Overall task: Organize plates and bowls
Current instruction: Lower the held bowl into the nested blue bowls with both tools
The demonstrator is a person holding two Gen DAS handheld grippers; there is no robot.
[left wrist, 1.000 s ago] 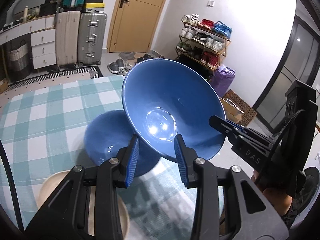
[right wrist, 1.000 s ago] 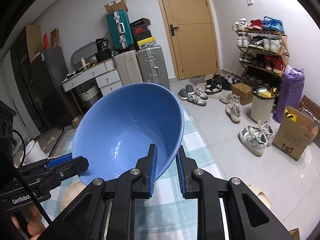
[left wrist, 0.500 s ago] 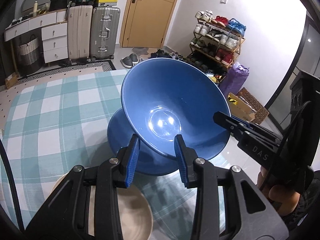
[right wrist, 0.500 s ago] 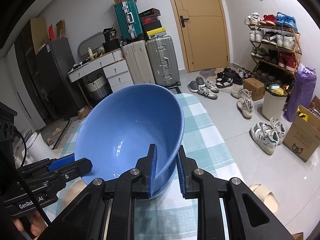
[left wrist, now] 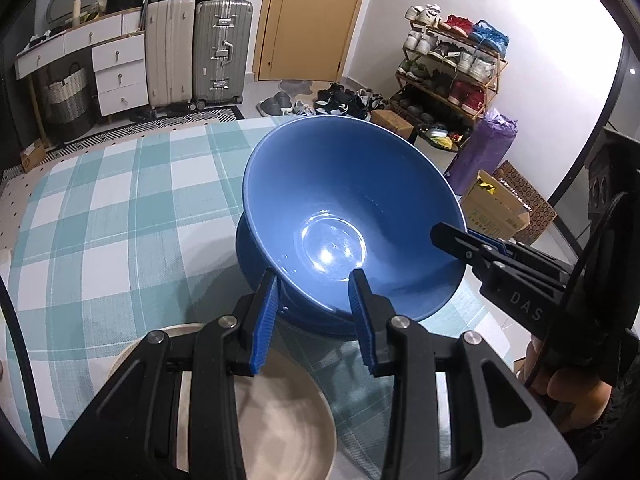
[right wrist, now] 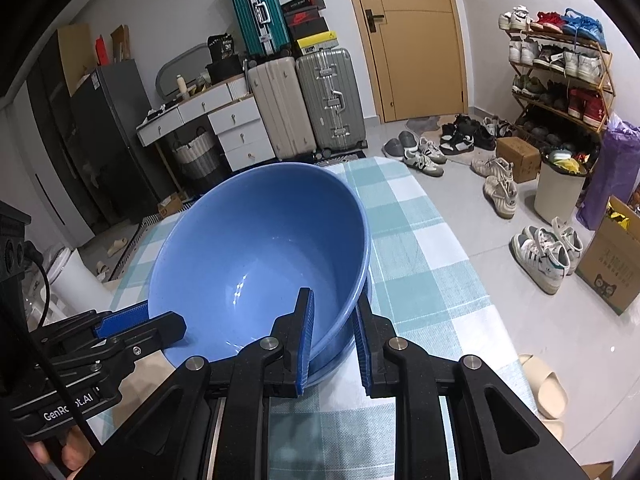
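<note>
Two blue bowls are showing on my feeds: an upper blue bowl (left wrist: 352, 208) tilted over a lower blue bowl (left wrist: 256, 276) that is sitting on the desk (left wrist: 120, 208), which is wearing a teal-and-white checked cloth. I cannot tell whether the two bowls are touching yet.

Item, left gripper (left wrist: 312, 312): I am holding it closed on the upper bowl's near rim, one blue pad inside the wall and one outside.

Item, right gripper (right wrist: 332, 332): I am clamping it tight on the rim at the opposite side, pads pinching the wall; in the left wrist view it is reaching in from the right with a hand (left wrist: 568, 392) behind it.

Item, beige plate (left wrist: 280, 412): lying on the desk just beside the lower bowl, partly under the left gripper.

Item, surroundings: suitcases (right wrist: 308, 104) are standing by a wooden door (right wrist: 416, 40), a shoe rack (right wrist: 560, 68) is lining the wall, and sneakers (right wrist: 544, 252) are scattered on the floor.
</note>
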